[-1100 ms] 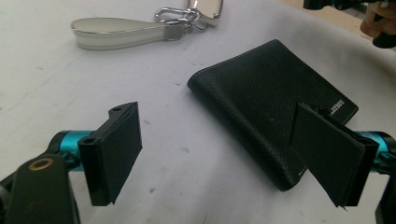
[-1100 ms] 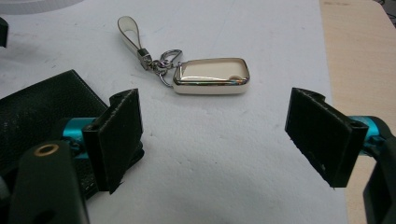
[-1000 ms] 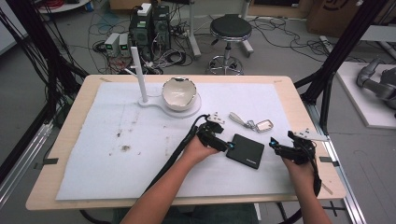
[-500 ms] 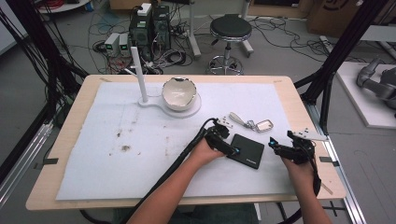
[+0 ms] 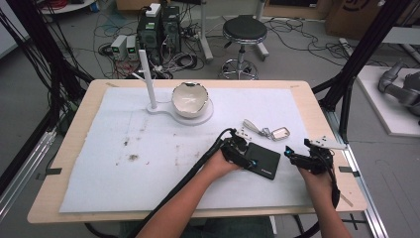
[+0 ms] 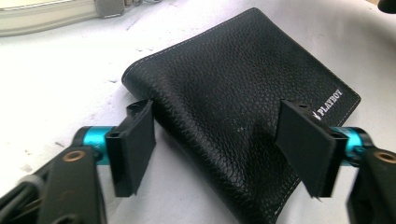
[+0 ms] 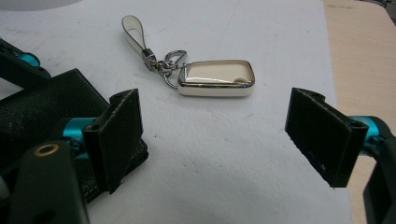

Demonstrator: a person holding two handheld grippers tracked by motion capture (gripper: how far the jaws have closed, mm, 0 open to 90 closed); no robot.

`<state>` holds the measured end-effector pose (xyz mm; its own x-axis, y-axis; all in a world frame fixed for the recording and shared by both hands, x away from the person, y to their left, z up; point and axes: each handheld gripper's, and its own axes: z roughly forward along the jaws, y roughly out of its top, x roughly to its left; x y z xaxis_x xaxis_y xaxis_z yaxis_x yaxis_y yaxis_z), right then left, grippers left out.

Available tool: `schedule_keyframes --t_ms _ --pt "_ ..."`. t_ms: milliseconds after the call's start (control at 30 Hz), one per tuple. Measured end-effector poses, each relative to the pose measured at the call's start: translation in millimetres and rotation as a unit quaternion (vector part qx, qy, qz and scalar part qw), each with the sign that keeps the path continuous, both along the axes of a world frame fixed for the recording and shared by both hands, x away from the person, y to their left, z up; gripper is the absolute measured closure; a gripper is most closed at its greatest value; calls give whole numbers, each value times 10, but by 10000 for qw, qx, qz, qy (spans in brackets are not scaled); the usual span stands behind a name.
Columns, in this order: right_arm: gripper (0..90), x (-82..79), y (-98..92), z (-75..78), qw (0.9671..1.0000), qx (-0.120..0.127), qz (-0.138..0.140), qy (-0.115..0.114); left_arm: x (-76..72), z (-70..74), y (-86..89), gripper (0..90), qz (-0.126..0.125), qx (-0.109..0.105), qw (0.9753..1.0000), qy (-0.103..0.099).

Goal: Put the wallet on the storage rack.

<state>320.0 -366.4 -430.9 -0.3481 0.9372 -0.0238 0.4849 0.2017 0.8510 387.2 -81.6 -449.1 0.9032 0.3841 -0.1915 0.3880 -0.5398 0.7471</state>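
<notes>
A black leather wallet [image 5: 265, 161] lies flat on the white mat, right of centre. My left gripper [image 5: 246, 156] is at the wallet's left end. In the left gripper view the wallet [image 6: 243, 79] runs between the wide-apart jaws of this open gripper [image 6: 219, 149], one jaw at its spine edge and the other over its face. My right gripper [image 5: 293, 158] hovers just right of the wallet. It is open [image 7: 215, 135] with bare mat between its jaws. A cream key fob [image 7: 217, 78] on a strap lies just beyond them, and the wallet's edge [image 7: 42, 102] is at the left.
The key fob [image 5: 280, 132] lies behind the wallet. A white bowl [image 5: 189, 99] sits on a white base with an upright post [image 5: 146, 79] at the back of the mat. The table's right edge [image 5: 346, 168] is close to my right hand.
My left gripper has moved right and forward onto the wallet's left end. The right gripper has stayed where it was.
</notes>
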Motion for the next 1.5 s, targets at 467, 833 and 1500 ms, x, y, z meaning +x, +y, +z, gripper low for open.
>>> schedule_keyframes --t_ms 467,833,1500 --pt "193 -14 16 8 10000 0 4 -8 -22 -4 92 696 4 -313 9994 -166" --pt "193 -11 -2 0 10000 16 -15 -3 -28 147 219 826 -31 -670 9977 -49" --pt "193 3 53 -9 10000 -44 31 18 45 885 823 834 465 -846 9918 -839"
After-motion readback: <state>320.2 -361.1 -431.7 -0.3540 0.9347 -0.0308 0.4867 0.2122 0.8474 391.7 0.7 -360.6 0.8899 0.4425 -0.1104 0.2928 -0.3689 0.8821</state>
